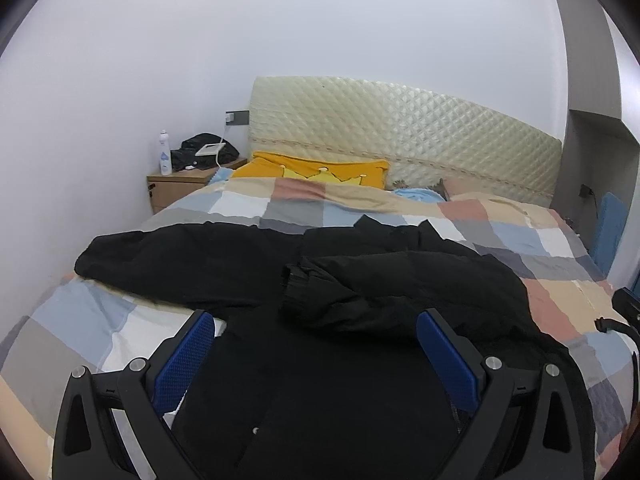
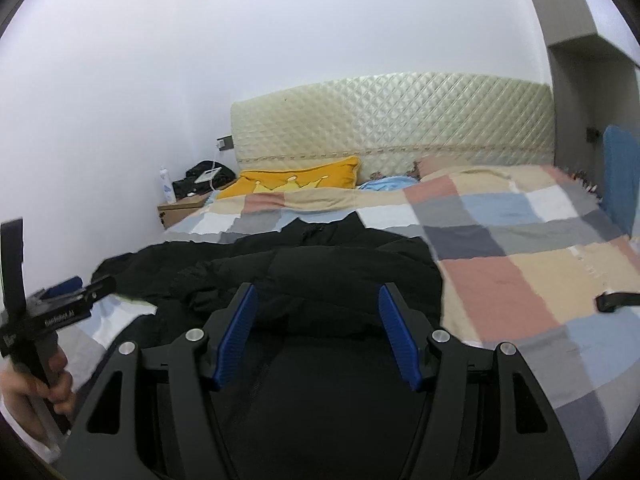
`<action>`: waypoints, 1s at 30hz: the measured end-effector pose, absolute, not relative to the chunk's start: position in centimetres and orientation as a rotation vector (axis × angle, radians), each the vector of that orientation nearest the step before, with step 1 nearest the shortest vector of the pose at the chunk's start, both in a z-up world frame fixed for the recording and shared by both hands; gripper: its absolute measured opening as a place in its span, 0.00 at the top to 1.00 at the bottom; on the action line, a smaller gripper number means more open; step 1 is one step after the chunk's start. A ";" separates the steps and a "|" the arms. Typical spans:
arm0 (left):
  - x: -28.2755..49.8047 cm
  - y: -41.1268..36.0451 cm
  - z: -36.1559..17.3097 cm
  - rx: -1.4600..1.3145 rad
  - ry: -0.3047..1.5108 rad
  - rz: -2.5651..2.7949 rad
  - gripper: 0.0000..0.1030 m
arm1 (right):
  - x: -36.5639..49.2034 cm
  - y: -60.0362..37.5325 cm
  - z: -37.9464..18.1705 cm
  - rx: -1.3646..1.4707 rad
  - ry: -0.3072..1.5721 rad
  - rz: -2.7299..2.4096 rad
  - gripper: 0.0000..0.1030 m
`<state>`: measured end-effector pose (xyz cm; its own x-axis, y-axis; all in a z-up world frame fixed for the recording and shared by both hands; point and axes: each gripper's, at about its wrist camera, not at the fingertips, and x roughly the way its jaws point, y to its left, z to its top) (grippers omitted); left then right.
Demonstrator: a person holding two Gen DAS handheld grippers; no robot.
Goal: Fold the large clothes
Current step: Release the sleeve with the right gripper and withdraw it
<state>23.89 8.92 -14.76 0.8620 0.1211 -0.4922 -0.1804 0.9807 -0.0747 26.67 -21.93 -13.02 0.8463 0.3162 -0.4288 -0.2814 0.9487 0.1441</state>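
We hold both grippers over a black jacket [image 1: 360,280] spread on the checked bedspread [image 1: 500,236].

Our left gripper [image 1: 316,332] and right gripper [image 2: 316,308] stand with jaws apart, gripping nothing; one sleeve [image 1: 340,300] lies folded across the jacket's body.

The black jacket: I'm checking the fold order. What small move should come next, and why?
Probably take the left gripper to the left sleeve and fold it in: the black jacket shows that sleeve stretched out over the checked quilt, the other already folded in, both grippers open.
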 end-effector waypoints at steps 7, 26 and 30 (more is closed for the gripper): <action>23.3 8.5 -14.6 -0.109 0.502 0.145 0.01 | 23.8 -24.4 -12.8 0.033 0.470 0.312 0.38; 21.9 7.1 -15.6 -0.083 0.526 0.124 0.01 | 19.1 -25.2 -15.8 0.011 0.545 0.292 0.33; 22.0 6.9 -16.0 -0.051 0.546 0.125 0.01 | 18.8 -24.4 -15.8 -0.007 0.533 0.315 0.32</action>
